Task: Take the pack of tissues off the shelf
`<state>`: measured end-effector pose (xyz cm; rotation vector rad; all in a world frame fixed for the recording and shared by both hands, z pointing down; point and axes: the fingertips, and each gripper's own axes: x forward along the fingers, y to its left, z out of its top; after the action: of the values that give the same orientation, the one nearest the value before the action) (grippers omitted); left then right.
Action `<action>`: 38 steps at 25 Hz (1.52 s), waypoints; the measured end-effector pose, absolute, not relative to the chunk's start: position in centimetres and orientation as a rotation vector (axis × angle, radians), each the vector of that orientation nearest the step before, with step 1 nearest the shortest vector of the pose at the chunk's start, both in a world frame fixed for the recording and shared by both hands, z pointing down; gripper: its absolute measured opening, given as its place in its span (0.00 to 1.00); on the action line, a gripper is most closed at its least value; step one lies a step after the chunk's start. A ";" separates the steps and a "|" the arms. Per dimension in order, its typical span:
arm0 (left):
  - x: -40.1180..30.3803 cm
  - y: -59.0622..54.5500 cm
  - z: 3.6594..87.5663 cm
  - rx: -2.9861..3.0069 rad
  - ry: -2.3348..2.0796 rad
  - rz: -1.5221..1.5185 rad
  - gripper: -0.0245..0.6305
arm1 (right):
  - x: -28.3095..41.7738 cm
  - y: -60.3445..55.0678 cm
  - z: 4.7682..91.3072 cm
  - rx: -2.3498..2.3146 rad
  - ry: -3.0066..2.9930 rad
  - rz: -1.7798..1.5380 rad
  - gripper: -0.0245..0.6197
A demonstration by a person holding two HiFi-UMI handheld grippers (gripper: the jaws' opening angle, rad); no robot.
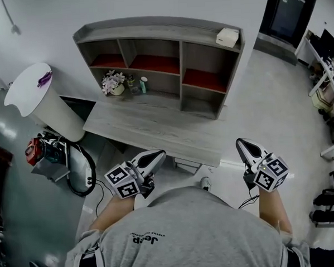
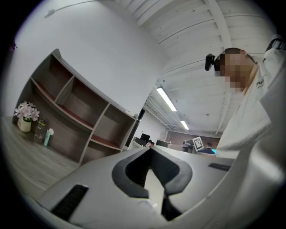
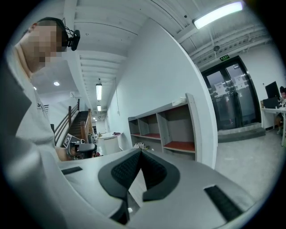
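White pack of tissues [image 1: 227, 36] at the right end atop the shelf [image 1: 150, 26]; my left tongs [image 1: 160, 154] and right tongs [image 1: 241, 143], clenched empty, may shove it off if unopened.

Office-like workspace, desks with monitors [image 1: 325, 45], glass double doors [image 3: 232, 96], strip lights [image 3: 217, 14]

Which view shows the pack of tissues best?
The head view: the pack of tissues lies in plain sight on the shelf's top, right end. The right gripper view shows at most a pale speck there; the left gripper view shows none.
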<state>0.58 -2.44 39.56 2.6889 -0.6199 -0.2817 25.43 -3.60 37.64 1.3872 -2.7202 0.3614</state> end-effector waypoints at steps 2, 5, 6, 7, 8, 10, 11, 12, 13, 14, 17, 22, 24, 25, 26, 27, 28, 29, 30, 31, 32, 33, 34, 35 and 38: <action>1.7 -4.3 39.4 2.693 -0.658 -0.285 0.06 | 26.7 -6.5 37.4 1.360 -2.748 0.343 0.07; 3.9 -7.6 38.9 2.677 -0.736 -0.315 0.06 | 28.5 -11.0 36.0 1.294 -2.791 0.296 0.07; 4.8 -8.8 38.7 2.673 -0.764 -0.328 0.06 | 29.2 -12.5 35.2 1.266 -2.800 0.271 0.07; 5.8 -10.0 38.3 2.673 -0.793 -0.341 0.06 | 29.8 -13.9 34.5 1.238 -2.807 0.242 0.07; 6.8 -11.3 37.9 2.674 -0.820 -0.353 0.06 | 30.6 -15.4 33.8 1.212 -2.812 0.212 0.07; 9.0 -13.9 36.9 2.684 -0.867 -0.373 0.06 | 32.0 -18.5 32.6 1.179 -2.815 0.154 0.07; 10.0 -15.0 36.3 2.692 -0.884 -0.378 0.06 | 32.6 -20.0 32.0 1.169 -2.812 0.127 0.07; 11.0 -16.1 35.7 2.704 -0.898 -0.379 0.06 | 32.9 -21.4 31.2 1.158 -2.809 0.097 0.08; 11.9 -17.0 35.2 2.719 -0.907 -0.375 0.06 | 33.0 -22.6 30.4 1.145 -2.803 0.060 0.08; 12.7 -17.9 34.6 2.736 -0.913 -0.367 0.06 | 33.0 -23.7 29.5 1.131 -2.797 0.011 0.08; 14.7 -20.0 33.0 2.781 -0.916 -0.337 0.06 | 32.6 -26.4 26.1 1.109 -2.768 -0.174 0.08; 16.4 -22.8 30.4 2.851 -0.888 -0.325 0.06 | 31.0 -30.1 20.6 1.119 -2.703 -0.362 0.23; 16.8 -23.7 29.6 2.883 -0.862 -0.315 0.06 | 30.4 -31.9 19.3 1.143 -2.631 -0.410 0.26; 17.0 -24.1 29.2 2.900 -0.846 -0.306 0.06 | 30.0 -32.7 19.0 1.146 -2.586 -0.424 0.28; 17.1 -24.5 28.8 2.917 -0.829 -0.297 0.06 | 29.6 -33.4 19.0 1.141 -2.540 -0.425 0.30; 17.3 -24.8 28.4 2.934 -0.812 -0.287 0.06 | 29.2 -34.1 19.2 1.131 -2.496 -0.415 0.31; 17.4 -25.1 28.1 2.949 -0.796 -0.278 0.06 | 28.8 -34.8 19.7 1.121 -2.453 -0.401 0.31; 17.5 -25.4 27.8 2.962 -0.781 -0.269 0.06 | 28.6 -35.4 20.2 1.115 -2.407 -0.389 0.31; 17.6 -25.6 27.6 2.972 -0.767 -0.262 0.06 | 28.4 -35.9 20.8 1.115 -2.358 -0.386 0.31; 17.6 -25.8 27.3 2.981 -0.753 -0.259 0.06 | 28.3 -36.2 21.2 1.118 -2.309 -0.391 0.31; 17.6 -26.0 27.1 2.989 -0.739 -0.256 0.06 | 28.2 -36.4 21.5 1.120 -2.263 -0.398 0.31; 17.6 -26.2 26.9 2.996 -0.727 -0.253 0.06 | 28.2 -36.5 21.7 1.119 -2.223 -0.403 0.31; 17.7 -26.4 26.7 3.002 -0.716 -0.250 0.06 | 28.3 -36.5 21.9 1.114 -2.188 -0.407 0.31; 17.8 -26.5 26.5 3.007 -0.705 -0.248 0.06 | 28.3 -36.5 22.0 1.107 -2.155 -0.411 0.31; 18.1 -26.7 26.2 3.020 -0.673 -0.242 0.06 | 28.4 -36.6 22.6 1.076 -2.063 -0.421 0.31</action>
<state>18.05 -26.74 26.22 3.0198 -0.6733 -0.2416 28.38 -36.62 22.56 1.0765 -2.0633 -0.4206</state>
